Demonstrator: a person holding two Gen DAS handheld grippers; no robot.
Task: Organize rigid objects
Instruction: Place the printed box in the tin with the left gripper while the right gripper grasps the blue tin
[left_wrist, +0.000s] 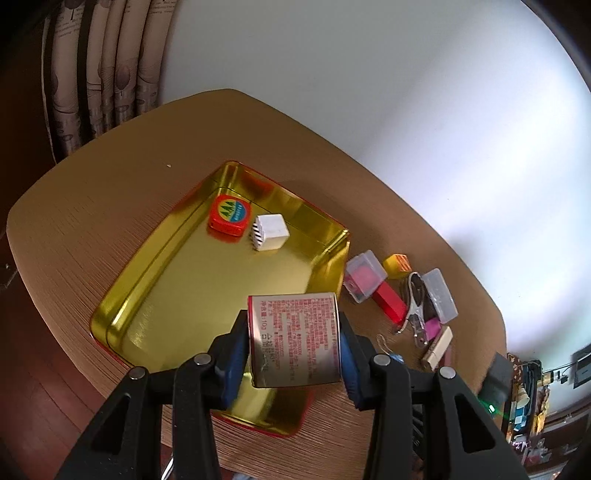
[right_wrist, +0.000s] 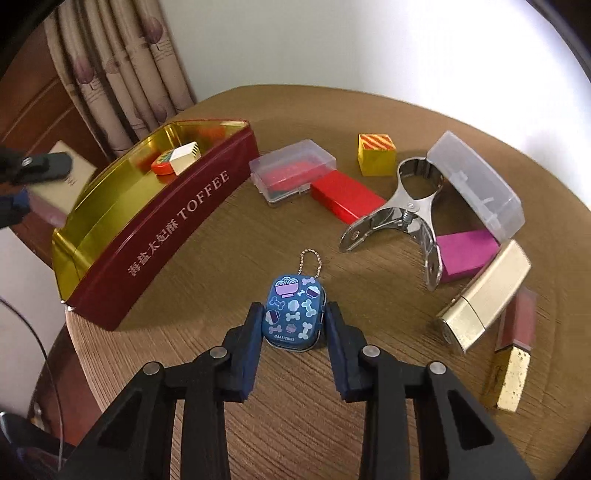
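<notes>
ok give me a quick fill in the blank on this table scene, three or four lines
1. The left gripper holds a small box printed with ____ text over the gold tin tray.
2. Inside the tray, a white cube sits beside a round ____ tape measure.
3. The right gripper has its pads on either side of a ____ keychain case with a bead chain.
4. The word on the tray's outer wall reads ____.

Missing words: red; orange; blue; TOFFEE

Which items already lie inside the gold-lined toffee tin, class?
Two: the red tape measure and the white cube rest on the toffee tin floor; the rest sits outside.
</notes>
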